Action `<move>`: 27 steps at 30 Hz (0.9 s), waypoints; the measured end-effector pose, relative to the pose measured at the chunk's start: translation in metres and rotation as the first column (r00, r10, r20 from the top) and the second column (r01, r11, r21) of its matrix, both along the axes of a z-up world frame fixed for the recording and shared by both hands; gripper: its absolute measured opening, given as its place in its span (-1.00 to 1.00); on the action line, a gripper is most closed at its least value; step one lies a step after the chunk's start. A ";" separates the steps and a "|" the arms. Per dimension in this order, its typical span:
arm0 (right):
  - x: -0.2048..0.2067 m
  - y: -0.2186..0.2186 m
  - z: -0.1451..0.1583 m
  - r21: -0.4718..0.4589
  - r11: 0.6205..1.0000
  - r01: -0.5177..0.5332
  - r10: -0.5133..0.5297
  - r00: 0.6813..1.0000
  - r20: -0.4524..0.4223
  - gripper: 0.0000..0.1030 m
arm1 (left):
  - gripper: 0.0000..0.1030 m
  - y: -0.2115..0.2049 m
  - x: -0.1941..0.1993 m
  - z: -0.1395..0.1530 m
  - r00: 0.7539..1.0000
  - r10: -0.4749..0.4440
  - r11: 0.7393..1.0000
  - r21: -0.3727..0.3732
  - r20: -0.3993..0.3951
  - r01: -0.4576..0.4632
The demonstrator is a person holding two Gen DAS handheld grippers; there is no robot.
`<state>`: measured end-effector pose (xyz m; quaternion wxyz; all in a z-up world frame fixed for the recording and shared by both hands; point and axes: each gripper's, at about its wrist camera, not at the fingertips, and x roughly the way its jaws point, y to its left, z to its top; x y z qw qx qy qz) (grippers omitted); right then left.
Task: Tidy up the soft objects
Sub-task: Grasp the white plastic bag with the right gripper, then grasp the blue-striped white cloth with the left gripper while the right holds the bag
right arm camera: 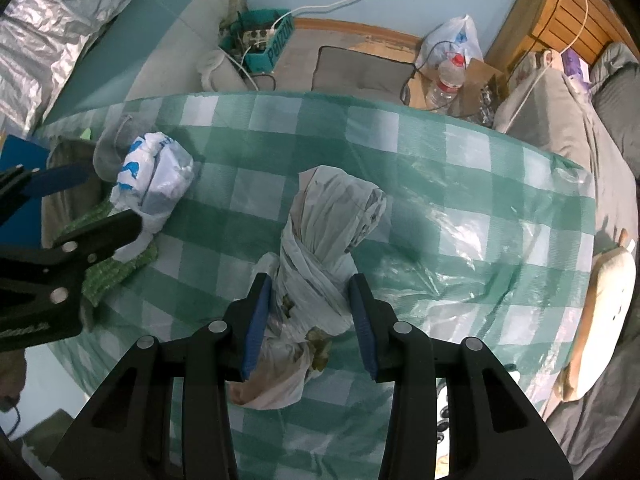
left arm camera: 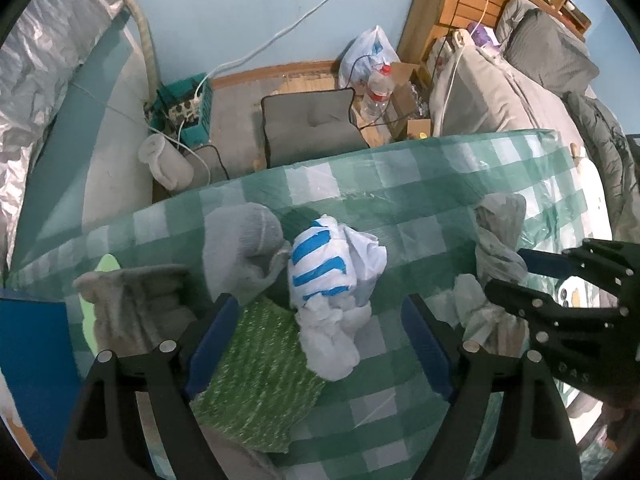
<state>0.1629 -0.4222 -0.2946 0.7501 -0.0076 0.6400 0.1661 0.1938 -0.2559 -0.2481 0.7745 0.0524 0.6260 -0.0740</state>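
A white bag with blue stripes point(left arm camera: 332, 280) lies bunched on the green checked tablecloth point(left arm camera: 400, 200). My left gripper point(left arm camera: 320, 340) stands open over the bag's near end, its pads clear of it. A green knit cloth point(left arm camera: 256, 380) lies under the left finger, a grey sock point(left arm camera: 240, 248) beyond it, and a folded grey cloth point(left arm camera: 132, 304) to the left. To the right, my right gripper point(right arm camera: 310, 312) is shut on a twisted grey plastic bag point(right arm camera: 320, 240), with both blue pads against its sides. In the right wrist view, the left gripper point(right arm camera: 100, 196) shows beside the striped bag point(right arm camera: 156, 176).
A blue flat object point(left arm camera: 32, 344) sits at the table's left edge. Beyond the far edge, on the floor, are a grey cushion point(left arm camera: 312, 124), a water bottle point(left arm camera: 378, 92) and a teal crate point(left arm camera: 188, 104) with cables. A bed with grey bedding point(left arm camera: 500, 96) borders the right side.
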 end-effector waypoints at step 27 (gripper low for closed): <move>0.001 0.004 -0.003 0.009 1.000 -0.006 0.006 1.000 0.025 -0.35 | -0.19 0.003 -0.019 -0.004 1.000 0.009 1.000 -0.020 -0.020 -0.010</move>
